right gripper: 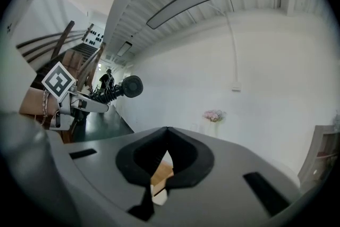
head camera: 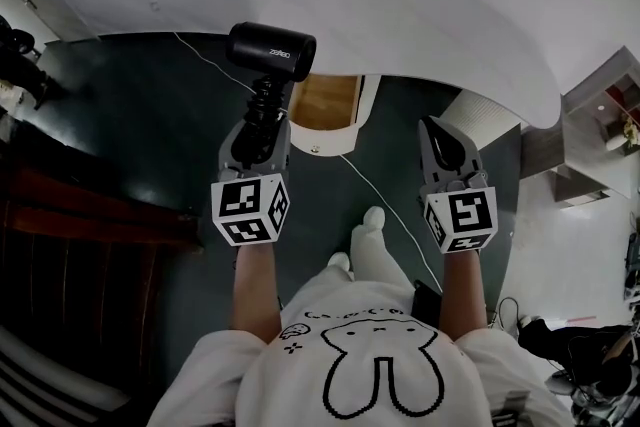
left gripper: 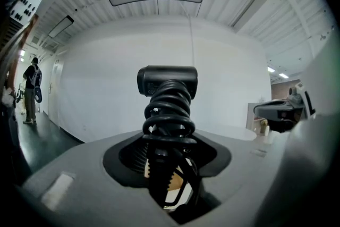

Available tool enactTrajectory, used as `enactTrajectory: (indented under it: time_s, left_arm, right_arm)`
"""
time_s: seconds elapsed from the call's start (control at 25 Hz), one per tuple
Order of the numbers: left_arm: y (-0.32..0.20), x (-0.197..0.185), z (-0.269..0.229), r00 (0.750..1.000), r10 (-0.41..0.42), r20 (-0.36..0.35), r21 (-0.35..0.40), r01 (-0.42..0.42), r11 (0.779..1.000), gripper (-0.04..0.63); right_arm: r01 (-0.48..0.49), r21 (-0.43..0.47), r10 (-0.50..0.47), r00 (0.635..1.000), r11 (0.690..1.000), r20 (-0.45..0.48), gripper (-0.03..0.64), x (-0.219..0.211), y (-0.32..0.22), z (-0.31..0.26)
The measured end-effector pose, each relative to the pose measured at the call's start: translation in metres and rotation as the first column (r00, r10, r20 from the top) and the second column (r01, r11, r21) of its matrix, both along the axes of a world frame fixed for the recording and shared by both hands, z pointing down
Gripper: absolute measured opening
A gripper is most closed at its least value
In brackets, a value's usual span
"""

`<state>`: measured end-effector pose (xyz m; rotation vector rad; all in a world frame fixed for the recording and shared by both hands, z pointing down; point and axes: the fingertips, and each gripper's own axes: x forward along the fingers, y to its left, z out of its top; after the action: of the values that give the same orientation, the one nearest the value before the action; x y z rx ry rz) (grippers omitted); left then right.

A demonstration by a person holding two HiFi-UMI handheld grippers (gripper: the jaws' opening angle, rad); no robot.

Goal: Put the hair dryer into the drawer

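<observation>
Pinching the hair dryer [head camera: 271,50], left claw [head camera: 260,123] hides the drawer [head camera: 325,102] head view apparently shows.

Black hair dryer [head camera: 270,51] in left gripper [head camera: 258,127], open drawer [head camera: 325,103] nearby

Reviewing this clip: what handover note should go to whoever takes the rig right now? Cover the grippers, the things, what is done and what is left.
Left gripper: shut on the hair dryer, gripping its cord-wrapped handle.
Right gripper: shut, nothing in it.
Drawer: open under the white table, ahead between the two grippers.
Done: dryer in hand, drawer open.
Left: bring the dryer over the drawer, lower it in, release.
</observation>
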<state>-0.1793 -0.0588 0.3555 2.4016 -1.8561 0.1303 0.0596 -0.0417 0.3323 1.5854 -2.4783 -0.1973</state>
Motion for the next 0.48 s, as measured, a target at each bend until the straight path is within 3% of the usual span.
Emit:
enactTrajectory:
  time_s: [0.24, 0.48]
  left_arm:
    - [-0.023, 0.001, 0.054, 1.000, 0.014, 0.018, -0.121, -0.011, 0.993, 0.207]
    - [-0.055, 0.006, 0.105, 1.000, 0.010, 0.017, -0.256, -0.005, 0.967, 0.207]
  right_arm:
    - [0.000, -0.080, 0.001, 1.000, 0.997, 0.005, -0.002, -0.003, -0.028, 0.037]
    - [0.039, -0.144, -0.040, 0.999, 0.989, 0.001, -0.002, -0.009, -0.068, 0.064]
